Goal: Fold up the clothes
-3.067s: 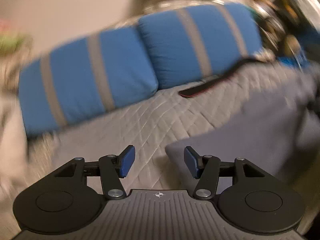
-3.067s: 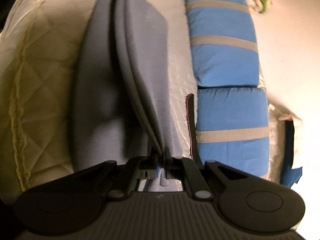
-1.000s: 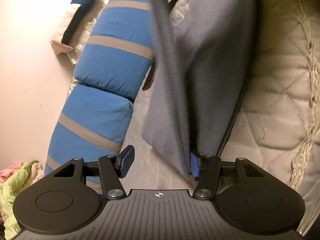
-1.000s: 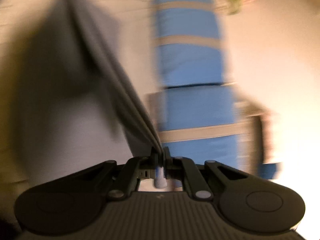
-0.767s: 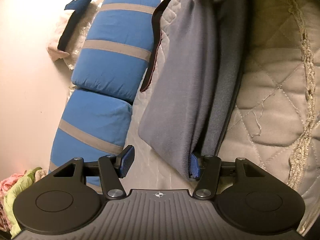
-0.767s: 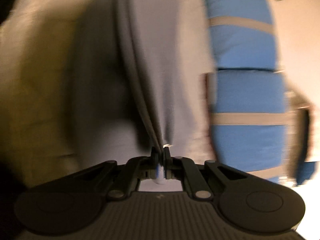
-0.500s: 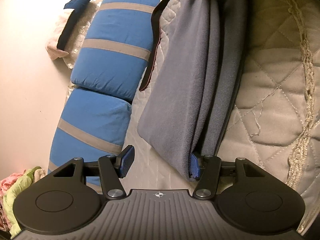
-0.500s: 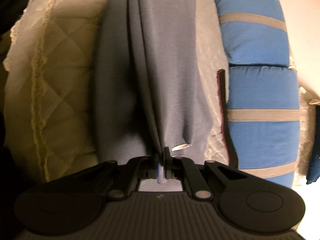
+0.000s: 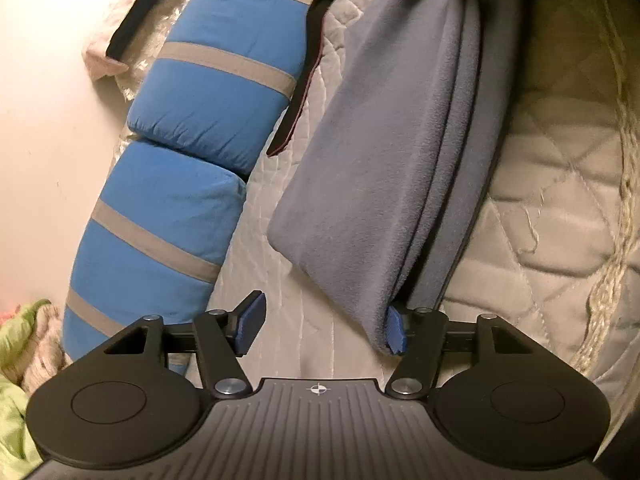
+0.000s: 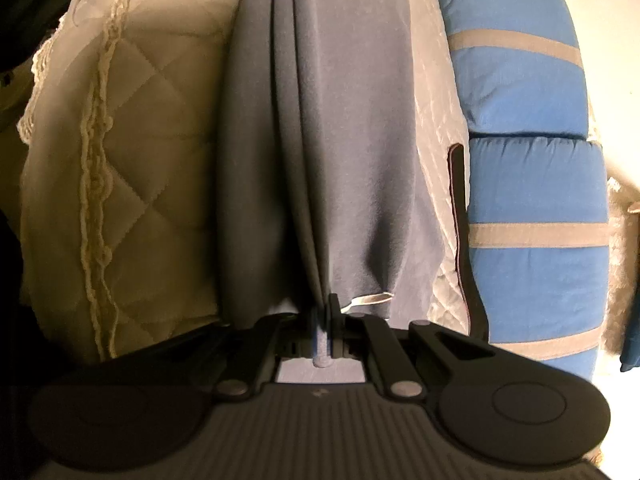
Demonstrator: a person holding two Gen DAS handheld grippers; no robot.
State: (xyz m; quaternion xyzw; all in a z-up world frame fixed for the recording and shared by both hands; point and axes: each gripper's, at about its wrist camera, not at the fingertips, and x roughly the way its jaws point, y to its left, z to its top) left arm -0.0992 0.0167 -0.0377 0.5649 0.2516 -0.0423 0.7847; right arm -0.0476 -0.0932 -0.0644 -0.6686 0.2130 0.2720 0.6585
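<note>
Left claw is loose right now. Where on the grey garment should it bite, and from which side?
Take the near bottom corner of the grey garment, where the stacked folds taper beside the left claw, whose jaws are opening. Come in along the bed, sliding rightward so both pads straddle the layered edge. The right claw already pinches the opposite end.

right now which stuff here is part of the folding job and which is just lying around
In the job:
- grey fleece garment
- right hand-held gripper, shut on one end of it
- left hand-held gripper, jaws opening, the garment's corner lying against one pad

Lying about:
- blue striped pillows
- dark strap
- quilted bedcover
- green clothes
</note>
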